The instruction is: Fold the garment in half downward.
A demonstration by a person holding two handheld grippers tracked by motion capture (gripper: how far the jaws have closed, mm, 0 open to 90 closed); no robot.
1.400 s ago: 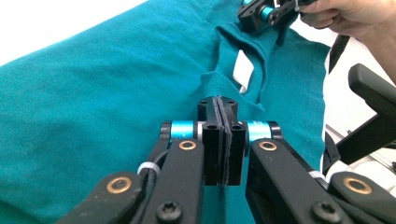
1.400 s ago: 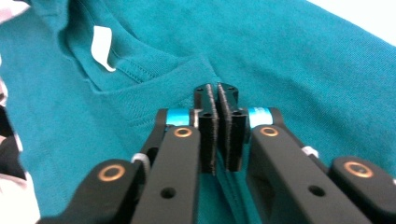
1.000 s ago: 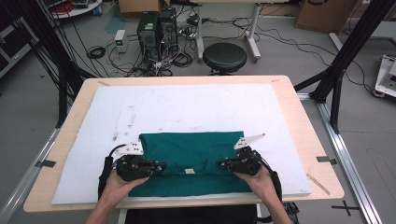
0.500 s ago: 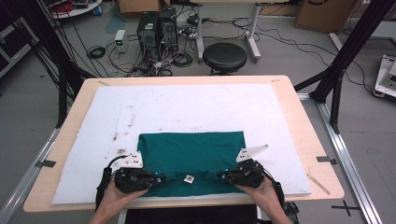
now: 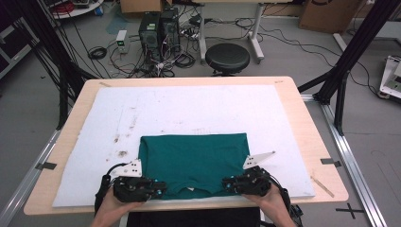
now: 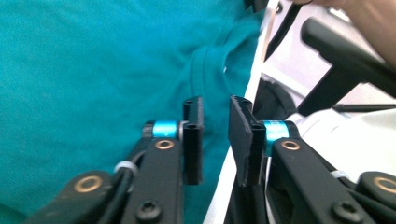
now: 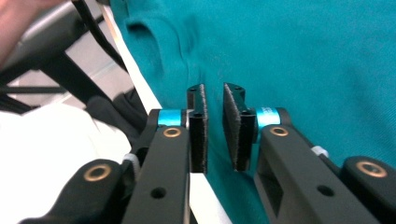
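Item: folded teal shirt (image 5: 194,161), lying flat on the white mat (image 5: 189,109) toward the near edge of the counter (image 5: 312,142), collar (image 5: 191,188) at the near hem, midway between the two hands.

Left claw (image 5: 158,188): at the near-left corner of the shirt, pointing right along its near edge. Its jaws have just been opening and now stand a narrow gap apart; in the left gripper view (image 6: 215,135) one pad hangs over the cloth, the other over the mat's edge, with nothing pinched between them.

Right claw (image 5: 227,183): at the near-right corner, pointing left. Its jaws have likewise just been opening to a small gap; the right gripper view (image 7: 214,126) shows cloth behind the gap, none caught in it (the hem runs just beside the left pad).

Condition: shirt laid down and let go, the fold square, the near hem close to the mat's near edge.

Risks, as judged from here:
- A pad's rough face may snag the knit as the claws pull away, dragging a corner and spoiling the fold. Cause: the gap is slight and the pads sit low over the cloth.
- The near hem may slip off the mat's lip. Cause: any backward sweep toward the person.
- Uneven withdrawal of the two hands could skew the shirt.
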